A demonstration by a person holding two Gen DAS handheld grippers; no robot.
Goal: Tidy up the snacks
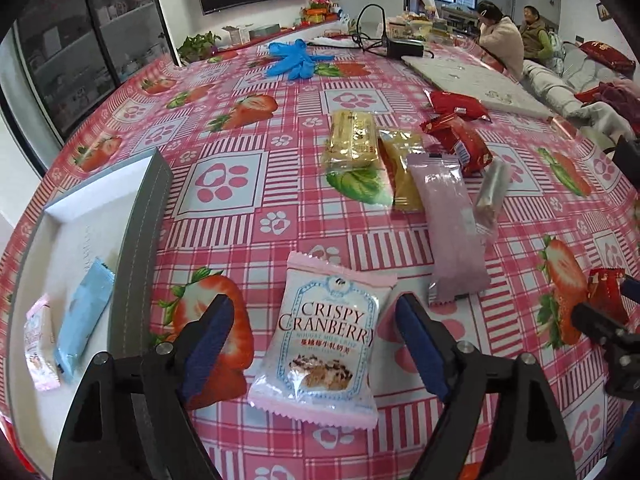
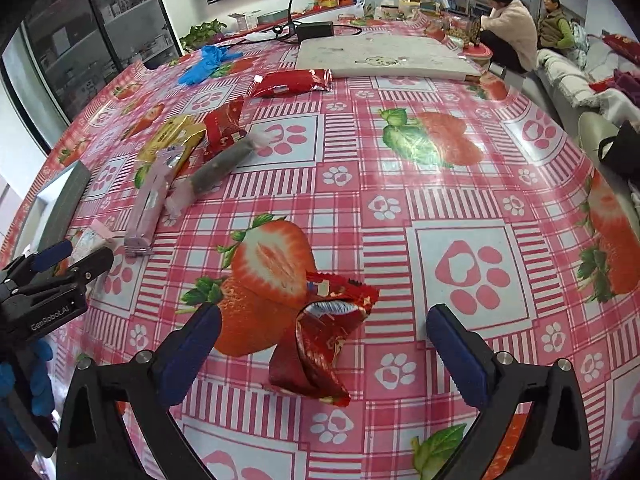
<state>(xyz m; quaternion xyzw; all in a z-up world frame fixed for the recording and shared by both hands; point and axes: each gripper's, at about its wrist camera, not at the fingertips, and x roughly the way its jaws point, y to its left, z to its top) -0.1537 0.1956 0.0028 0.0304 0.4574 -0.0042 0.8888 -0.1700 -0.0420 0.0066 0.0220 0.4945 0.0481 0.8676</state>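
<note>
A pink-and-white Crispy Cranberry packet point(image 1: 328, 344) lies flat on the strawberry tablecloth, between the blue pads of my left gripper point(image 1: 314, 304), which stands open and clear of it. A crumpled red packet point(image 2: 320, 344) lies between the fingers of my right gripper point(image 2: 324, 314), also open, its pads apart from the wrapper. A grey-walled white tray point(image 1: 140, 232) at the left holds a light blue packet point(image 1: 82, 316) and a small pink one point(image 1: 38, 344). Further back lie gold packets point(image 1: 352, 140), a long lilac packet point(image 1: 452, 228), a grey bar point(image 1: 490, 188) and red packets point(image 1: 460, 140).
A white board point(image 2: 380, 58) lies at the far side with a black adapter and cables point(image 2: 316, 30) behind it. Blue gloves point(image 1: 294, 58) lie far left. Two people sit beyond the table's far right end point(image 2: 512, 20). The table's right edge runs beside a sofa.
</note>
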